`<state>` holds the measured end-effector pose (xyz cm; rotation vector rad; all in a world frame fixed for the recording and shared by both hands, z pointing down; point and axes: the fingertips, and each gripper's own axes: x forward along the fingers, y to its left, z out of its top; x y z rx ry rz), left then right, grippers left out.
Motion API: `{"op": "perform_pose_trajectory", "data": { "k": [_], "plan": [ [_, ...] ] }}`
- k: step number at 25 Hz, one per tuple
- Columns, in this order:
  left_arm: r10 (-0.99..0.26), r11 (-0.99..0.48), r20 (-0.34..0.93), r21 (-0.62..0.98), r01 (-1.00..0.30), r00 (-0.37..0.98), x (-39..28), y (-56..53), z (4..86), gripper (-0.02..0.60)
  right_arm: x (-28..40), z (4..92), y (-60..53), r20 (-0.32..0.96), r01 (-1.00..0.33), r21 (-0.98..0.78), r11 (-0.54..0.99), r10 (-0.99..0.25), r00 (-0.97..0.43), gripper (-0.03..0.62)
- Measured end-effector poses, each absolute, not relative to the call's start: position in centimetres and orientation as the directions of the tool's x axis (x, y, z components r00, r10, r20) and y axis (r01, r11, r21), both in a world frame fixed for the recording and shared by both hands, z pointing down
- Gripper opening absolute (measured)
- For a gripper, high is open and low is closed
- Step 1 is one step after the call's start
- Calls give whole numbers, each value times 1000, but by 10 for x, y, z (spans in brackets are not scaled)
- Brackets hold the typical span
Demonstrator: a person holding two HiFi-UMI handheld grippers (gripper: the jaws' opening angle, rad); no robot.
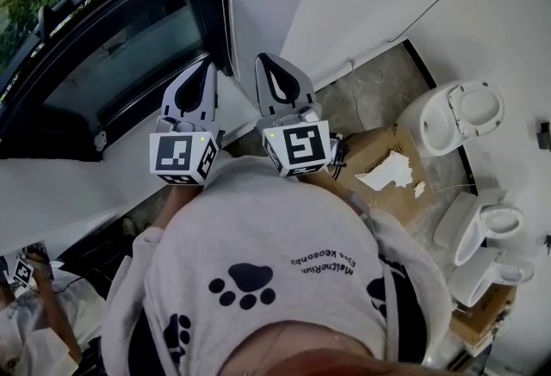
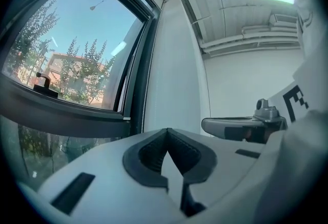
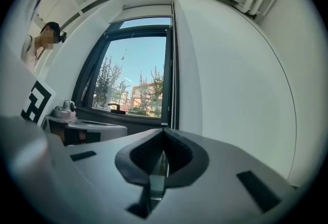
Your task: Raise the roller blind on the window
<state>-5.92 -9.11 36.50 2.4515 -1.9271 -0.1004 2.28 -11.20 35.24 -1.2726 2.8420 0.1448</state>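
- Pointing level at the window side by side with its partner, the left gripper has its jaws pressed together with nothing between them; only white wall shows past the tips
- The right gripper likewise has its jaws closed tip to tip; a few beads show through the slit under the tips, but nothing is plainly pinched
- The bead chain hangs straight down the right edge of the dark window frame, just beyond the right gripper's tips; whether it touches them cannot be told
- The window glass is bare from top to sill, showing blue sky, trees and a building; a pale strip across the very top looks like the roller blind rolled up
- Judged from that, the raising looks done or nearly so, with at most a last pull on the chain left
- A black window handle sits low on the frame, and plain white wall fills the right
- On the floor to the person's right lie a cardboard box and several white toilets; another person stands at the lower left of the head view
- None of these lies between the grippers and the chain
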Motion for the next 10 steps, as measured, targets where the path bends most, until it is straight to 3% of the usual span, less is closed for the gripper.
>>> {"op": "perform_pose_trajectory", "data": {
  "k": [10],
  "plan": [
    [-966,-257,-35,54,-965,255,-52,-86,365,8,18,352,-109,-61,-734,86,673,-732,-678,8]
  ]
}}
